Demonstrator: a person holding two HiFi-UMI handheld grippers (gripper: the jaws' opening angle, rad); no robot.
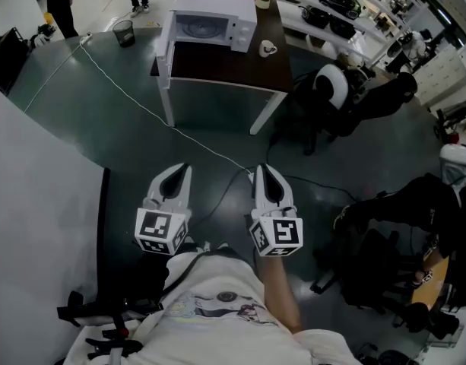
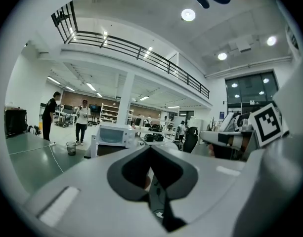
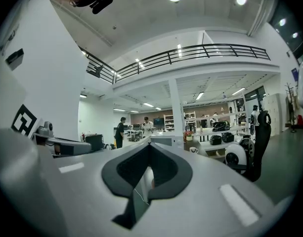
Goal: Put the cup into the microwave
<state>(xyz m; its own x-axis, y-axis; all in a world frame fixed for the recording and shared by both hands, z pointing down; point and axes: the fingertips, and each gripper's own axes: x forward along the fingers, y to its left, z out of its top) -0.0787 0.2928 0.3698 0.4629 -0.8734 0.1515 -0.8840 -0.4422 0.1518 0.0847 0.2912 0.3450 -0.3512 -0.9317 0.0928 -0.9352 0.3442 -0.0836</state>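
A white microwave (image 1: 215, 18) stands on a dark table (image 1: 217, 63) with white legs, far ahead of me; its door looks open to the left. A small white cup (image 1: 267, 49) sits on the table to the right of the microwave. My left gripper (image 1: 182, 170) and right gripper (image 1: 263, 170) hover side by side over the floor, well short of the table, both shut and empty. In the left gripper view the microwave (image 2: 111, 135) shows beyond the shut left gripper (image 2: 150, 148). The cup (image 3: 193, 150) is tiny in the right gripper view, right of the shut right gripper (image 3: 149, 146).
A white cable (image 1: 141, 105) runs across the dark green floor toward me. A bin (image 1: 125, 33) stands left of the table, and a black chair (image 1: 331, 90) right of it. Shelves (image 1: 331, 6) with gear line the far right. A white wall (image 1: 35, 181) stands at my left.
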